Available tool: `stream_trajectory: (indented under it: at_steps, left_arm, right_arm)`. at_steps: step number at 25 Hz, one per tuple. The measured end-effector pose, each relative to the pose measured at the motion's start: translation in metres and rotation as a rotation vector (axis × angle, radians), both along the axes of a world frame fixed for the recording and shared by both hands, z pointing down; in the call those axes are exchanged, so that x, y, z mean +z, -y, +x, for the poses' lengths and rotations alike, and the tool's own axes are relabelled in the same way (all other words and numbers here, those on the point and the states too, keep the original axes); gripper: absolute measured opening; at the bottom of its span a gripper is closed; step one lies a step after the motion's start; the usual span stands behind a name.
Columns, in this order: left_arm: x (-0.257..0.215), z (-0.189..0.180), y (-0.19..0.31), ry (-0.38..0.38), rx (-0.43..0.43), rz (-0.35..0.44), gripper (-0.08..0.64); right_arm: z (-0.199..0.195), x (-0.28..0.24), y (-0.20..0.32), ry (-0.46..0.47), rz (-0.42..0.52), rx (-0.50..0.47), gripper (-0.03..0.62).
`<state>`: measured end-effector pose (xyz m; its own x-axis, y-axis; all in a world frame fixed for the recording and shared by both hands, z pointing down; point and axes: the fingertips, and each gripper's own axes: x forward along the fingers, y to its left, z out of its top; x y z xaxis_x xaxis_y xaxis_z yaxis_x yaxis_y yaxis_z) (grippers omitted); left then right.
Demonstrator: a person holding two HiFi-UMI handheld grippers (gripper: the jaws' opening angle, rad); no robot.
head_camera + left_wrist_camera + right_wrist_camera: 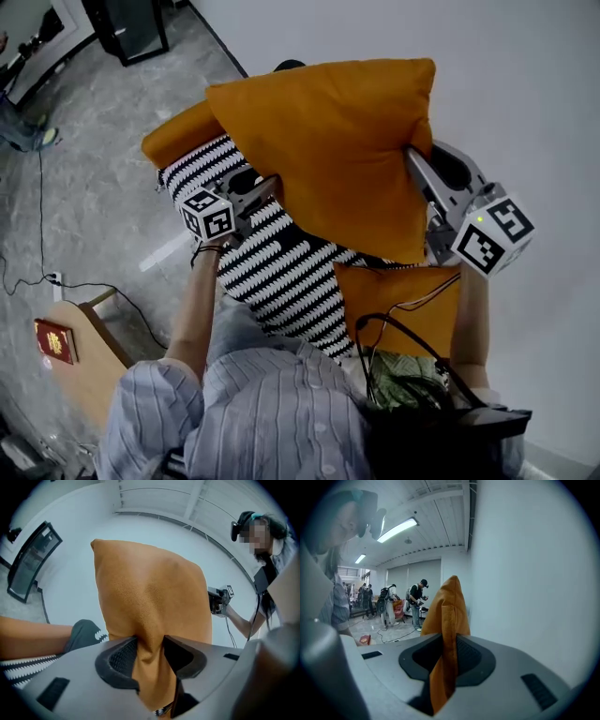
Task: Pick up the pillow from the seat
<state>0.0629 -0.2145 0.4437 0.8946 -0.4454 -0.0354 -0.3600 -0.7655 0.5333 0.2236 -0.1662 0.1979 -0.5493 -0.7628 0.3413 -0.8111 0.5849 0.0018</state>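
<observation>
— Over the seat, from the head view, where is the pillow?

— Up in the air, stretched between the two claws. The left gripper bites its left edge and the right gripper its right edge. Below it lie the striped seat cover and another orange cushion. I can't tell whether the pillow's lowest corner touches that cushion.

— And the left gripper view?

— The jaws stand partly apart with a thick fold of orange fabric squeezed between the pads, so it is clamped on the pillow. The pillow rises upright against the pale wall.

— The right gripper view?

— There the jaws are nearly together, pinching a thin edge of the same pillow, which stands on edge beside the wall.

— So which step is this?

— I'd judge the lift itself, nearly done. The next move calls for both grips to hold evenly while the pillow comes fully clear; if one side pulls harder, the thin edge could slip.

— Any containers?

— No box, basket or bin shows in any view.
</observation>
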Motion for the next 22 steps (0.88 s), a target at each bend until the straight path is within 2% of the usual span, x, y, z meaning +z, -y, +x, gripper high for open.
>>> stream_trajectory:
  at_steps: [2,8,15,22]
  left_arm:
    - [-0.016,-0.012,-0.008,0.022,-0.031,0.02,0.184]
    - [-0.054,-0.046,-0.048,0.022,-0.107,0.056,0.174]
    - [-0.095,-0.087,-0.093,0.059,-0.177,0.08,0.166]
    - [-0.101,-0.126,-0.171,0.106,-0.251,0.088,0.16]
  right_arm:
    - [0.0,-0.007,-0.007,-0.003,0.009,0.0,0.086]
    - [-0.003,-0.022,-0.041,0.023,0.032,0.006,0.086]
    - [-0.027,-0.048,-0.071,0.076,0.063,-0.032,0.086]
    - [-0.054,-0.041,-0.134,0.108,0.075,-0.074,0.086]
